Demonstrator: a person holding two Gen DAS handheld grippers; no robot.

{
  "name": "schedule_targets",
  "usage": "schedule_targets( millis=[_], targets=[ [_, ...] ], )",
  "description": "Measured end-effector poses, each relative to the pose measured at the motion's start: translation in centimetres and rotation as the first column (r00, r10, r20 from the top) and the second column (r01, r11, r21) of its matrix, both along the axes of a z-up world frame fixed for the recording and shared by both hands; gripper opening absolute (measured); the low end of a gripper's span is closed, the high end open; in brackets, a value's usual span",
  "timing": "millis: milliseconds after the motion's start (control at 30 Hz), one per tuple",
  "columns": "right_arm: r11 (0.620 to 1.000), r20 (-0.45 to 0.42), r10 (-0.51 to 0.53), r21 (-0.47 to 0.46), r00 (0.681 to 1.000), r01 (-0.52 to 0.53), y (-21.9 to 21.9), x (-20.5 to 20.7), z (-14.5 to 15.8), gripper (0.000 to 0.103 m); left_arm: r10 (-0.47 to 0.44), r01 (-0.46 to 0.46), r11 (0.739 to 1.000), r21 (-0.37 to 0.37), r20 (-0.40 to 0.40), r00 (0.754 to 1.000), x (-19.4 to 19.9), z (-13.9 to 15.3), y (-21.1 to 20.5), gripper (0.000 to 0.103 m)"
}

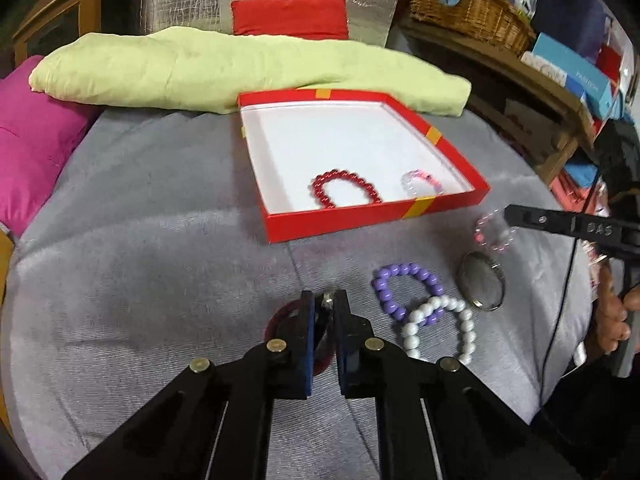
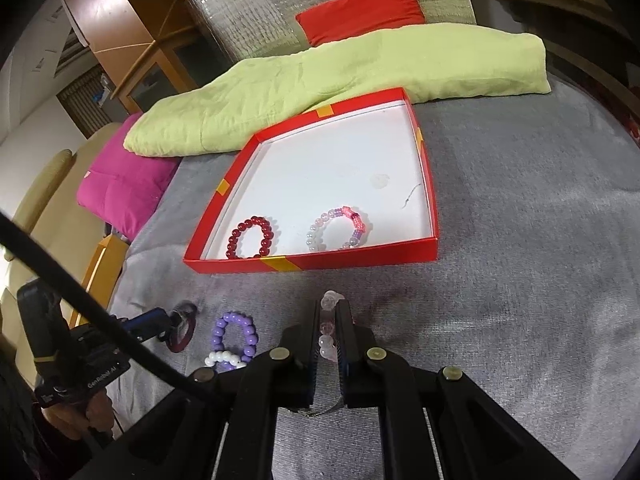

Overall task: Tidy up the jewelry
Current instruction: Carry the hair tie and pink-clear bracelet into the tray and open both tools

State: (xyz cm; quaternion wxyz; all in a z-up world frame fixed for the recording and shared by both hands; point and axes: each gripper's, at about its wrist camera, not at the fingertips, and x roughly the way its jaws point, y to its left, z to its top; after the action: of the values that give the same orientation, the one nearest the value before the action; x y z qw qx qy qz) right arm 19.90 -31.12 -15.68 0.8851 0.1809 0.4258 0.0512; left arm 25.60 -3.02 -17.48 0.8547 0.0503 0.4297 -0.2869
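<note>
A red box with a white floor (image 1: 372,220) (image 2: 312,264) lies on the grey blanket. Inside lie a red bead bracelet (image 1: 344,192) (image 2: 250,238) and a pink-and-clear bead bracelet (image 1: 422,182) (image 2: 340,228). My left gripper (image 1: 324,300) is shut on a dark red bangle (image 1: 280,316) (image 2: 182,330). My right gripper (image 2: 330,304) is shut on a pale pink bead bracelet (image 2: 326,338) (image 1: 494,232), held just above the blanket. A purple bead bracelet (image 1: 404,288) (image 2: 234,336), a white bead bracelet (image 1: 440,328) (image 2: 224,358) and a silver ring-shaped piece (image 1: 482,282) lie on the blanket.
A folded light green quilt (image 1: 240,72) (image 2: 340,92) lies behind the box. A magenta cushion (image 1: 32,140) (image 2: 124,184) is at the left, a red cushion (image 1: 288,16) (image 2: 360,8) at the back. A wicker basket (image 1: 468,4) and shelves stand at the right.
</note>
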Motion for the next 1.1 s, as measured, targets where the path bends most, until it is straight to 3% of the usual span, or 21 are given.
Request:
schedule_targets(
  millis=[233, 500, 667, 967, 1100],
  targets=[
    [1.000, 0.005, -0.001, 0.004, 1.000, 0.001, 0.0, -0.1, 0.1, 0.008, 0.010, -0.009, 1.000, 0.022, -0.015, 1.000, 0.4, -0.4, 0.0, 0.009],
    [1.000, -0.001, 0.005, 0.004, 1.000, -0.005, 0.1, 0.0, 0.0, 0.008, -0.089, 0.089, 0.994, 0.065, -0.007, 0.996, -1.1, -0.5, -1.4, 0.013],
    [1.000, -0.006, 0.008, 0.003, 1.000, -0.008, 0.2, 0.1, -0.1, 0.008, -0.147, 0.150, 0.982, 0.113, -0.033, 0.989, -1.7, -1.5, -2.8, 0.023],
    [1.000, -0.015, 0.007, 0.002, 1.000, -0.007, 0.2, 0.2, -0.3, 0.008, -0.217, 0.225, 0.963, 0.150, -0.070, 0.974, -2.3, -2.8, -4.7, 0.023],
    [1.000, -0.014, 0.006, 0.004, 1.000, -0.005, 0.1, 0.2, -0.3, 0.008, -0.212, 0.221, 0.967, 0.125, -0.087, 0.973, -1.9, -3.0, -4.4, 0.023]
  ],
)
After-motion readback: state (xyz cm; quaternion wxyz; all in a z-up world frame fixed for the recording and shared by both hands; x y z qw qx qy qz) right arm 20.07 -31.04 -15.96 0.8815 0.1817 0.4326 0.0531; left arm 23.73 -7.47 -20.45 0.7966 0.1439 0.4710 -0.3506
